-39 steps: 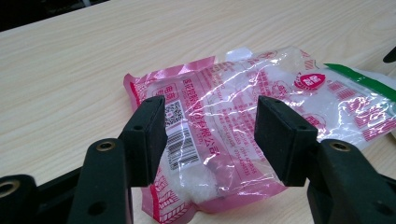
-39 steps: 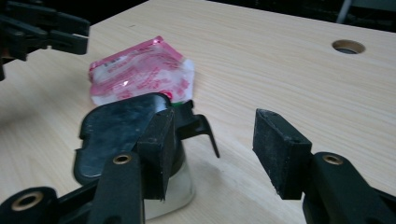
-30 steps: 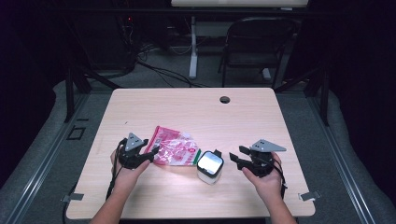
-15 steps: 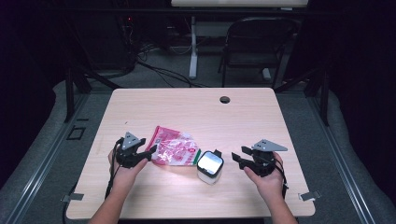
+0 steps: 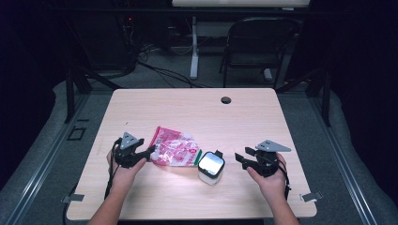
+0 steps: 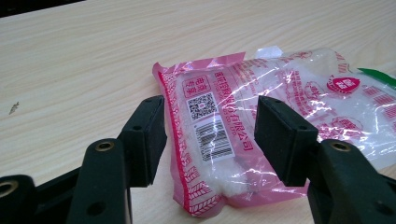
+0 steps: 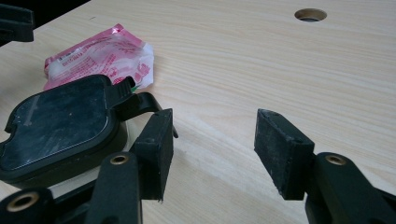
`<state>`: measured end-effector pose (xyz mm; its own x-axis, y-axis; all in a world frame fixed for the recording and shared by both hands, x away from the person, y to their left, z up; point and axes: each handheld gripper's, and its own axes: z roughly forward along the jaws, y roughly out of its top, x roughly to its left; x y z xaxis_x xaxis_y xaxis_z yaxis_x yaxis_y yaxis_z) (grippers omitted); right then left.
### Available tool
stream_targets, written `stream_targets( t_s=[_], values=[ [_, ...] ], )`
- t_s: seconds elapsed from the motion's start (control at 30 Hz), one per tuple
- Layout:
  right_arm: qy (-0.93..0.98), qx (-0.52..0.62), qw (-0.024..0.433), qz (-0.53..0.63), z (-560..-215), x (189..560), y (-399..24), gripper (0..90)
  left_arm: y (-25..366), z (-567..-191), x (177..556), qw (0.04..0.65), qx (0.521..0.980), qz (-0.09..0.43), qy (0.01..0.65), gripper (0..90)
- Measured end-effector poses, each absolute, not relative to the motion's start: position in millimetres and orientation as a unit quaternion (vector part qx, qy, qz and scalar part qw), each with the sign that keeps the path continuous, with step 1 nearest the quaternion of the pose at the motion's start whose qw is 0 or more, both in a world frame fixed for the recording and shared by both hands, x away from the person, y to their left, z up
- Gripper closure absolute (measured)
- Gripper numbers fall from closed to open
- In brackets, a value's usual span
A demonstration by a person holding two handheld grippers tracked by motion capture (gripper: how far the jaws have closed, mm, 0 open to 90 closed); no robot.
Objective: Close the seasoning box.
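High view, item one: wooden table [image 5: 281,117], carrying a round hole [image 5: 225,100] near its far edge. Item two: pink and clear plastic packet [image 5: 174,149] of white grains, lying flat on the left half of the table, its right end sitting just beside the white container [image 5: 210,168], which is standing near the table's middle front with a glossy dark lid [image 5: 210,163] on top. Item three: left gripper [image 5: 149,152], resting in the person's left hand at the packet's left end. Left gripper view is showing its jaws standing wide apart, one on each side of the packet's [image 6: 243,126] barcode end, pads not pressing on it; nothing is being held. Item four: right gripper [image 5: 238,159], sitting in the right hand to the right of the container, apart from it. Right gripper view is showing those jaws spread wide over bare wood, gripping nothing, with the container's lid [image 7: 56,126] lying just beyond the left-hand jaw and the packet [image 7: 100,56] farther off behind it.
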<state>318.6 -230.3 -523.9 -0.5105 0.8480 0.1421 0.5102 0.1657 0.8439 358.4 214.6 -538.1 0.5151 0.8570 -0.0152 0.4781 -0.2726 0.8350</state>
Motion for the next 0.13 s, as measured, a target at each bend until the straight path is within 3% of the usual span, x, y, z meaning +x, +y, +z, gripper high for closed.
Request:
stream_targets(
  t_s=[0.13],
  values=[
    [0.739,0.463,0.188,0.452,-524.5,319.4,-231.8,46.7,215.7,-538.3,359.0,0.415,0.765,0.228,0.438,43.4]
  ],
)
